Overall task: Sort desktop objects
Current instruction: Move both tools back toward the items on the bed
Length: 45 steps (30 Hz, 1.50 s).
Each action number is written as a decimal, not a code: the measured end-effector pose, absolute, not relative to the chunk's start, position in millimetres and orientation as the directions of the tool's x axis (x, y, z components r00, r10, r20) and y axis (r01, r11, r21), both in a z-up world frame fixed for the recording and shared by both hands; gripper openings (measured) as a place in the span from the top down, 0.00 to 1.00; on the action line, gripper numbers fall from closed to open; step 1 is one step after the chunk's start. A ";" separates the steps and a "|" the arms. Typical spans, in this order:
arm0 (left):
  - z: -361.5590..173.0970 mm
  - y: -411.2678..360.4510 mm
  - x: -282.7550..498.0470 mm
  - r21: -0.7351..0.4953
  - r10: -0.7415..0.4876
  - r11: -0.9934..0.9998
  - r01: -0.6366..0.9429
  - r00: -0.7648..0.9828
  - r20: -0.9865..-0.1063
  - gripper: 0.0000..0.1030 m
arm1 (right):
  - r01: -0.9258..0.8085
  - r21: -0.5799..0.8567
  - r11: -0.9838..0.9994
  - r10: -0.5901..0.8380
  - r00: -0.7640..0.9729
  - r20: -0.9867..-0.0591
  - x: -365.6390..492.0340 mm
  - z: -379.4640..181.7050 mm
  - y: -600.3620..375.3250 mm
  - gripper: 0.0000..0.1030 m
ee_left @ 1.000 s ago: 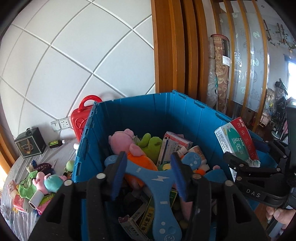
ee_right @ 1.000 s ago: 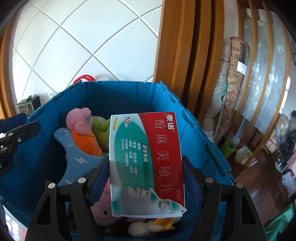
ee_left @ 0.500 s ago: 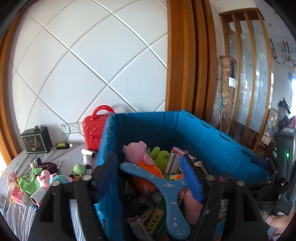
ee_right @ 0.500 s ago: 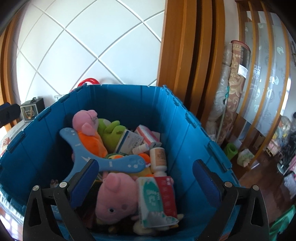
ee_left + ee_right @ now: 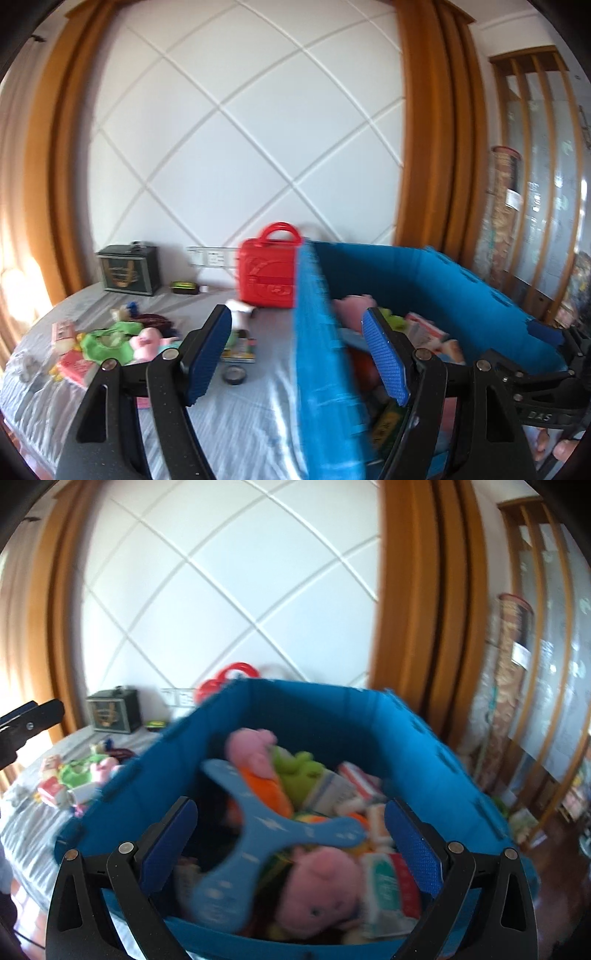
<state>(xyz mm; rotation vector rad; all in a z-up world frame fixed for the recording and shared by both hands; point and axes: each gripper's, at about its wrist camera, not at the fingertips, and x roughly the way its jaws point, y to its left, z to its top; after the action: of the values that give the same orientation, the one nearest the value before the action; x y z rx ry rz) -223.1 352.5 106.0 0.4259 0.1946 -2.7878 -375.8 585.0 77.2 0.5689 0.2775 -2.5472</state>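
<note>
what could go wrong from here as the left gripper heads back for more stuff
The open left gripper straddles the blue bin's wall, so it could knock that. The bin is heaped: the blue boomerang rides on top and could slide out. The toys on the table lie tangled, so one grab may drag several.

A white padded wall panel (image 5: 236, 155) crossed by diagonal seams fills the background, framed by tall orange-brown wooden posts (image 5: 424, 129). A white wall socket strip (image 5: 210, 256) sits low on it. To the right stands a rolled patterned rug (image 5: 511, 653) beside frosted glass partition panels (image 5: 543, 192).
</note>
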 end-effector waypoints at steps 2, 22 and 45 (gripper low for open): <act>105.0 333.5 -210.6 -0.093 -0.307 -0.932 0.350 -0.899 -0.311 0.29 | 0.546 -0.090 -0.833 -0.460 -0.773 -0.436 -363.6 80.8 567.6 0.00; 40.5 92.5 -101.5 -0.069 -0.368 -0.894 0.443 -0.813 -0.451 0.29 | 0.626 -0.067 -0.777 -0.519 -0.697 -0.495 -247.2 66.9 331.6 0.00; -87.2 -78.2 -91.3 -0.038 -0.451 -0.716 0.698 -0.503 -0.738 0.29 | 0.740 0.134 -0.659 -0.509 -0.308 -0.804 -342.2 -97.1 194.2 0.00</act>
<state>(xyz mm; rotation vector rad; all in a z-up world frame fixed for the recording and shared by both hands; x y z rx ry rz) -91.3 -78.2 -87.2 0.9567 0.4383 -2.2158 -342.2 194.2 -97.1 1.1154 0.3345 -2.0267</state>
